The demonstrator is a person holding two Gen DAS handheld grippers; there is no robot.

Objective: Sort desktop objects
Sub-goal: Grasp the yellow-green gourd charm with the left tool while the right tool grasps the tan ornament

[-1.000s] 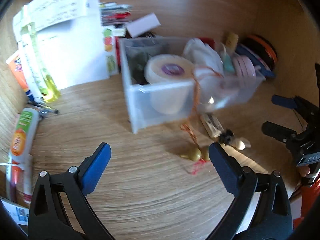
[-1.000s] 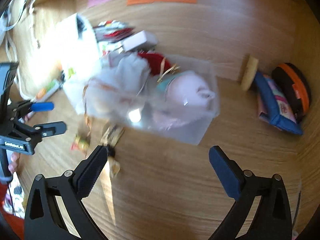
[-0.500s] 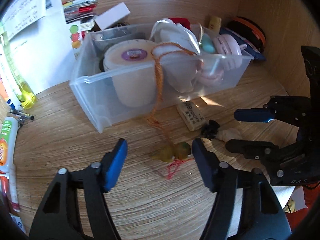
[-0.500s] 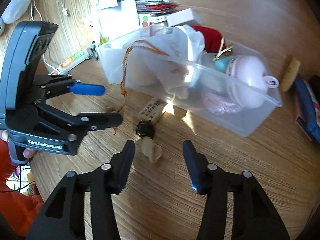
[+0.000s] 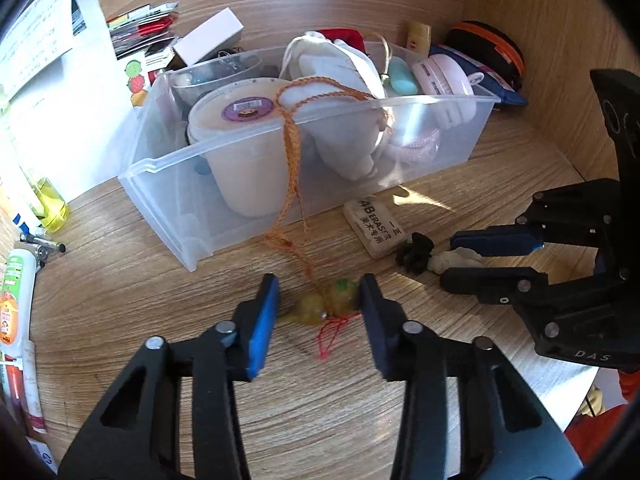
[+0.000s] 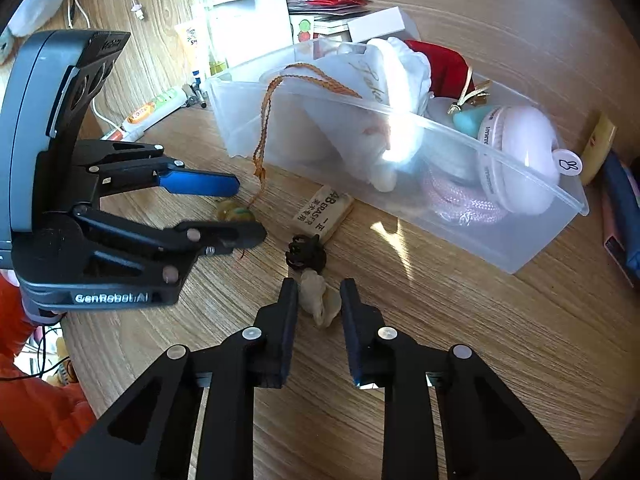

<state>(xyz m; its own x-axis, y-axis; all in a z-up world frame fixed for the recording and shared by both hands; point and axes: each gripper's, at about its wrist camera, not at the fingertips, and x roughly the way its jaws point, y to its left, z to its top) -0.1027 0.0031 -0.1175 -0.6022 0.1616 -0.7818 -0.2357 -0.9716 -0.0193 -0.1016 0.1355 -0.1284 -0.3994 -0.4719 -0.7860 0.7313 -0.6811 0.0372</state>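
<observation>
Left wrist view gives us the wooden desk (image 5: 120,292), and on it, at twelve o'clock, the clear plastic bin (image 5: 160,184) packed with a pale lidded tub (image 5: 244,128), white pouches and a pink case. An orange braided cord (image 5: 291,148) drapes over the bin's front wall and runs down to a yellow-green gourd charm (image 5: 328,304) on the desk. Our left gripper (image 5: 319,304) straddles that charm with its jaws partly open, the right pad just beside it, no clear grip. At two o'clock from the charm lies a 4B eraser (image 5: 374,228), then a small black clip (image 5: 416,252). Right wrist view shows our right gripper (image 6: 319,300) narrowly open around a cream lumpy piece (image 6: 318,296), pads close to it, contact uncertain; the black clip sits at its twelve o'clock
</observation>
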